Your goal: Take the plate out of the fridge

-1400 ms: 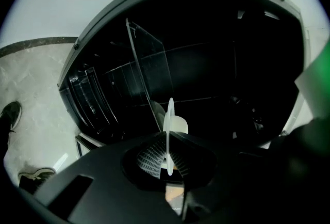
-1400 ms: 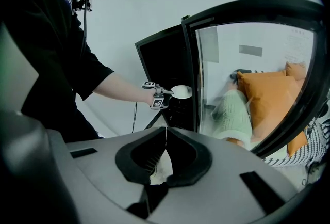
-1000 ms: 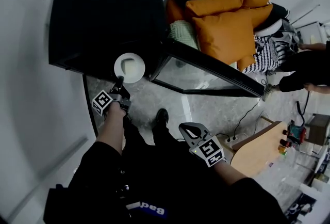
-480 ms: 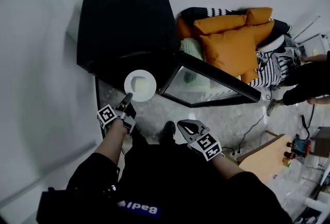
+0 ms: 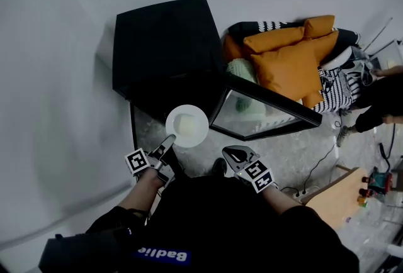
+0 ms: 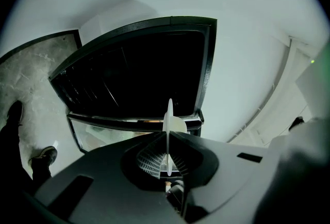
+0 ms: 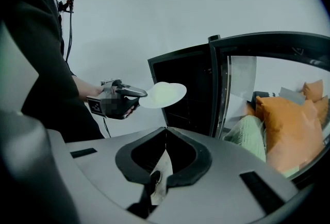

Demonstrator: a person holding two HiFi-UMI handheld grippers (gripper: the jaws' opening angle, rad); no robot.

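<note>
Plate (image 5: 187, 126) pinched at its rim alone by left hand-held gripper (image 5: 169, 139), right hand-held gripper (image 5: 232, 153) closed, empty; overhanging weight could lever it loose.

The fridge's (image 5: 164, 39) inside was too dark to read, and right of the fridge a person (image 5: 380, 92) was cut off by the picture's edge.

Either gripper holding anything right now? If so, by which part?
The left gripper holds the white plate, shut on the rim nearest the person. The right gripper is shut with nothing between its jaws.
</note>
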